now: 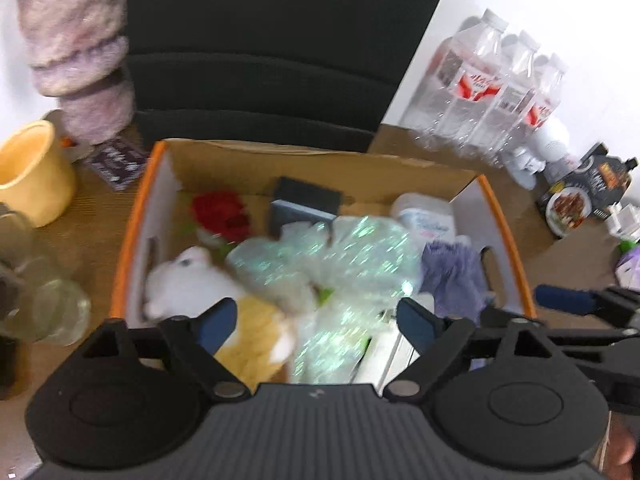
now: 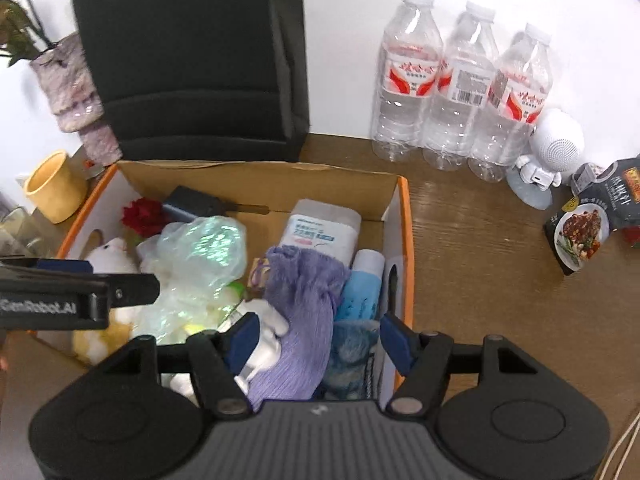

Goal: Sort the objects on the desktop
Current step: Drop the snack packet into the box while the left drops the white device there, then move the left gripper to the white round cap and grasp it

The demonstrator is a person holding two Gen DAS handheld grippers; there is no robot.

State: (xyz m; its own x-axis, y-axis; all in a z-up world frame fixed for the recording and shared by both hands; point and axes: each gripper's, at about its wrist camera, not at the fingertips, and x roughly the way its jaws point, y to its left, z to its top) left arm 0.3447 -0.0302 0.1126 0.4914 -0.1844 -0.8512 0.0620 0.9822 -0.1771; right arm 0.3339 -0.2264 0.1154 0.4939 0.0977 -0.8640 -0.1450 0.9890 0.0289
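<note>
Both tools hover w/ fingers spread wide, holding nothing, over a box (image 2: 404, 216) on the bench (image 2: 480, 240). Left tool (image 1: 316, 320) is above a crinkly bag (image 1: 340, 256), blurred, prob. light and slippery; pinch a fold. Right tool (image 2: 316, 338) is above a soft purple pouch (image 2: 304, 300); grip its gathered neck.

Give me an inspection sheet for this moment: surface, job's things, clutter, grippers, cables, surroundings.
Surface: wooden desk.
Job's things: cardboard box with orange rim, packed with a purple cloth, iridescent bag, white plush toy, red flower, wipes pack, blue tube.
Clutter: three water bottles, yellow cup, robot figurine, food packet.
Grippers: left gripper and right gripper both open above the box, holding nothing.
Cables: pale cord at the right edge.
Surroundings: white wall, black bag, fuzzy vase.
</note>
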